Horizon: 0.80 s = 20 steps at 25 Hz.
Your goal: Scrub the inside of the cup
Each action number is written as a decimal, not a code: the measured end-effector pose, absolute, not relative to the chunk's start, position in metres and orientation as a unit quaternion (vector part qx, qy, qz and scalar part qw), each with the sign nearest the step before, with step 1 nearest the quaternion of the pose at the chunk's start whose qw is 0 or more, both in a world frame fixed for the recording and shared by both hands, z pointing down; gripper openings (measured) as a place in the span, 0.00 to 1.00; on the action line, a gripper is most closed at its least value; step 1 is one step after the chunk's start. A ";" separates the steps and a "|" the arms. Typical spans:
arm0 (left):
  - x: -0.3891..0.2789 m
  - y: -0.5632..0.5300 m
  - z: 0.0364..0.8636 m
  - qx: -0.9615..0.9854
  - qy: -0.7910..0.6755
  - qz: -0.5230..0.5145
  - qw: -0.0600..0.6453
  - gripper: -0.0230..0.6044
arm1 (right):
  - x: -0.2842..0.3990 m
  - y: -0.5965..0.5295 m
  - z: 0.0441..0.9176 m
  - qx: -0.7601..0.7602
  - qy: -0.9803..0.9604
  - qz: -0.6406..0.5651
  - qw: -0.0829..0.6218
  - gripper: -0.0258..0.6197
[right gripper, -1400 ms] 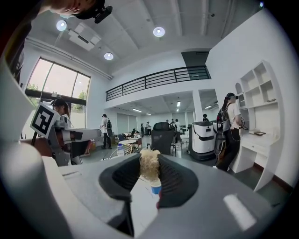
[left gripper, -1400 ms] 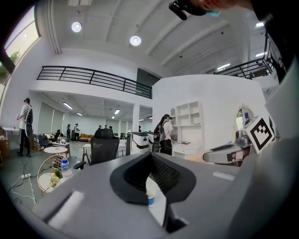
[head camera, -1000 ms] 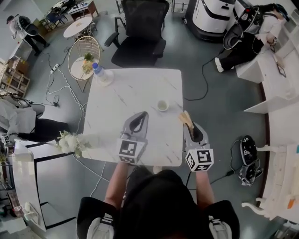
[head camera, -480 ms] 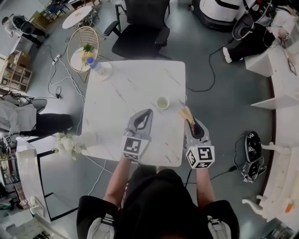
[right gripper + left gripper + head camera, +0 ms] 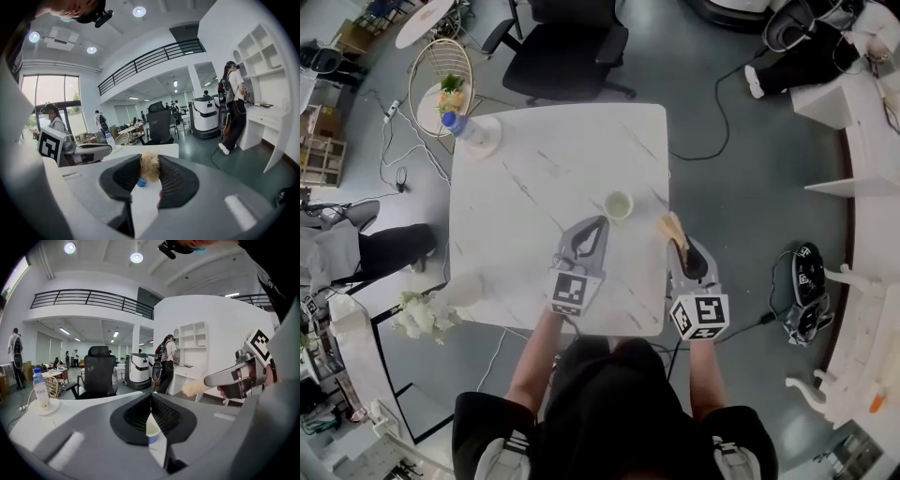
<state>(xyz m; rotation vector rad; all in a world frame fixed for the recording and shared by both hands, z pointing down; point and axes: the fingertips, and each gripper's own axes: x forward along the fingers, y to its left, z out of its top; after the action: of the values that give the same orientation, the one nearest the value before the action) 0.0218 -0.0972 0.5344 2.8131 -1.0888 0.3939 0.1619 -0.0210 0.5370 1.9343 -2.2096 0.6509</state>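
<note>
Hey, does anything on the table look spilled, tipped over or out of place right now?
Nothing stands out. The cup stands upright on the table, the water bottle stands upright at the far left corner, and no spill shows. The right gripper grips the tan scrubber, clear of the cup.

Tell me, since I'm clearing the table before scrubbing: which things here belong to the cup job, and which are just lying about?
For the job: cup; scrubber, clamped in the right gripper; left gripper, shut and empty.
Lying about: water bottle; flowers; office chair.
</note>
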 end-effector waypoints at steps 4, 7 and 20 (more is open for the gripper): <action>0.024 -0.106 0.557 0.924 -0.348 0.143 0.066 0.07 | 0.165 -0.030 0.552 0.643 -0.727 0.227 0.074 0.21; 0.024 -0.112 0.571 0.925 -0.339 0.149 0.084 0.15 | 0.166 -0.033 0.561 0.645 -0.724 0.233 0.077 0.21; 0.046 -0.120 0.626 0.929 -0.300 0.199 0.086 0.60 | 0.172 -0.043 0.582 0.649 -0.713 0.249 0.093 0.21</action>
<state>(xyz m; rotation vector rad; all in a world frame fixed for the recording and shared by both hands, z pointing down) 0.0463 -0.1195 0.6258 2.7692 -0.8949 0.5945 0.1716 -0.0431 0.5818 1.9262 -2.1166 0.7390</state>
